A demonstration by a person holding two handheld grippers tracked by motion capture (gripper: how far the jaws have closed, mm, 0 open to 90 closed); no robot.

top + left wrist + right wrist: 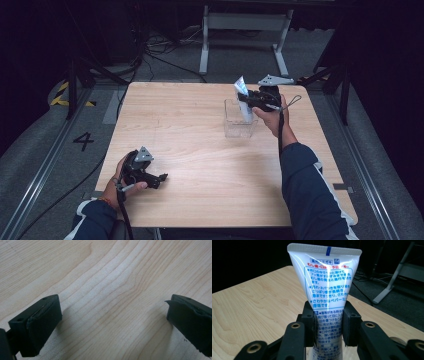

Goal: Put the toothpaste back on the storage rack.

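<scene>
A white toothpaste tube [327, 282] with blue and red print stands upright, crimped end up, between the jaws of my right gripper [328, 323], which is shut on its lower half. In the high view the tube [243, 97] reaches down into a clear plastic box [234, 125] at the table's right middle, with the right gripper [250, 101] just above the box's far right corner. My left gripper [161, 178] rests low over the table near the front left edge; in its own view the left gripper [113, 317] is open, with bare wood between its jaws.
The light wooden table [190, 130] stands on a grey floor. A white metal frame [245, 30] stands beyond the far edge. Black cables [150, 55] run over the floor at the back left. A floor mark "4" [83, 141] lies left of the table.
</scene>
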